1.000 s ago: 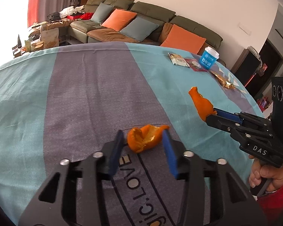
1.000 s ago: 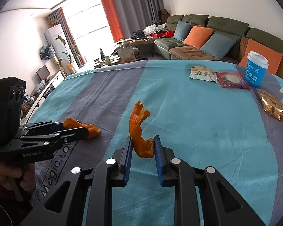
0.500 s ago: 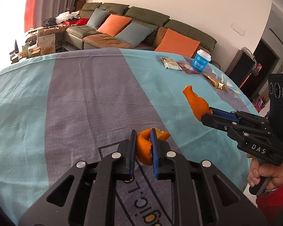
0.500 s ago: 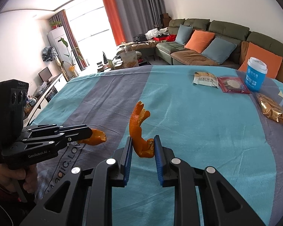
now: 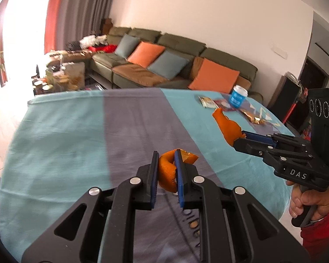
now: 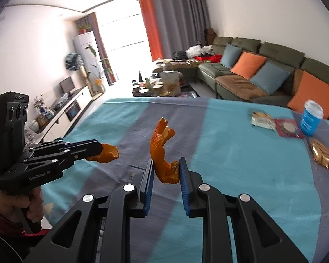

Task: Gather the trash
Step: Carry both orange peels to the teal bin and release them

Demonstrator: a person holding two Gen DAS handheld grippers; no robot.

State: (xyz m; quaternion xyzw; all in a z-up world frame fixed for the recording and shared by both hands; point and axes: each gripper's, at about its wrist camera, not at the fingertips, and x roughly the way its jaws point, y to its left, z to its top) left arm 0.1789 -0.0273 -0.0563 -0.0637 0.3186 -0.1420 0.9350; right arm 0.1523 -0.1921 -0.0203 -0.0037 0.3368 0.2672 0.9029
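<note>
Living-room table (image 5: 54, 131), sofa behind: left gripper (image 5: 166, 164) and right gripper (image 6: 166, 168) each clamp orange peel; light, floppy, best pinched mid-strip.

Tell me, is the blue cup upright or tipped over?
Upright. The blue cup stands on the table with its white lid on top, beside the snack packets.

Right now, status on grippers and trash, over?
Left gripper shut on peel. Right gripper shut on long peel. Cup, wrappers on the table. Nothing blocking.
</note>
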